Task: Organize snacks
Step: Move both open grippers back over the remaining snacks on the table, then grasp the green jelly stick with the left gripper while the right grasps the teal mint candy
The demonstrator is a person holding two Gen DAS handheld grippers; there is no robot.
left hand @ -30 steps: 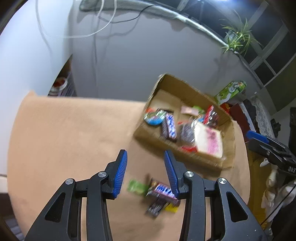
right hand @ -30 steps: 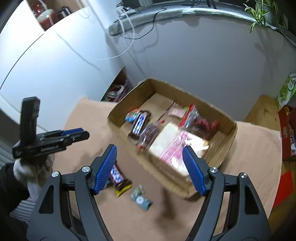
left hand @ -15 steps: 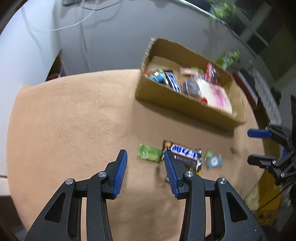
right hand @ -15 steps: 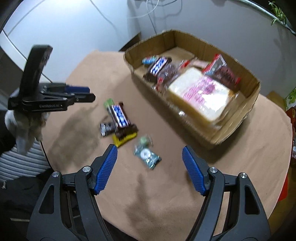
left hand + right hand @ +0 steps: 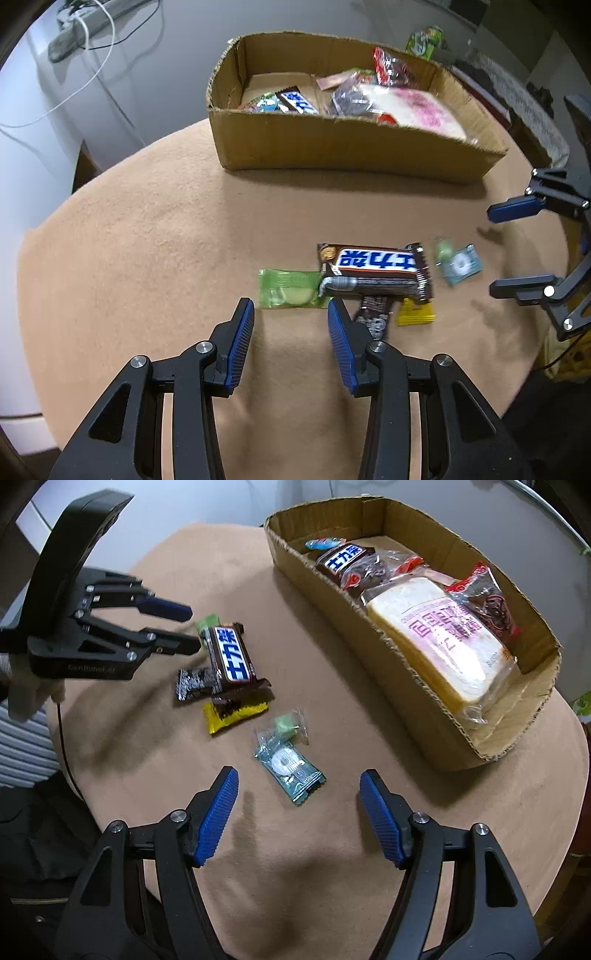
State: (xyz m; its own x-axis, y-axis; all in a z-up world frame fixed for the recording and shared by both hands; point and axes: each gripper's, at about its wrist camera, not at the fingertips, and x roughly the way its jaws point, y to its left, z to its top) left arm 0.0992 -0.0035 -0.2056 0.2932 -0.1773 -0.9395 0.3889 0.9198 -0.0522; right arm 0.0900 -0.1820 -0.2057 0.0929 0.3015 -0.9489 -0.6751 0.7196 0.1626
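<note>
Loose snacks lie on the tan table: a Snickers bar (image 5: 375, 271) (image 5: 231, 657), a green packet (image 5: 288, 293) (image 5: 208, 622), a small dark bar (image 5: 373, 319) (image 5: 194, 683), a yellow packet (image 5: 415, 314) (image 5: 234, 714) and a teal packet (image 5: 461, 264) (image 5: 290, 766). My left gripper (image 5: 291, 317) (image 5: 188, 627) is open, low, just short of the green packet. My right gripper (image 5: 298, 799) (image 5: 491, 251) is open, just short of the teal packet. A cardboard box (image 5: 351, 144) (image 5: 417, 698) holds bread (image 5: 439, 642), another Snickers (image 5: 341, 559) and several snacks.
The round table's edge (image 5: 37, 236) curves close on the left and near side. A white cabinet with cables (image 5: 85, 55) stands behind the table. A small green candy (image 5: 286, 723) lies beside the teal packet.
Both grippers have moved down and forward towards the loose snacks. The box has shifted up and away in both views. Both stay open.
</note>
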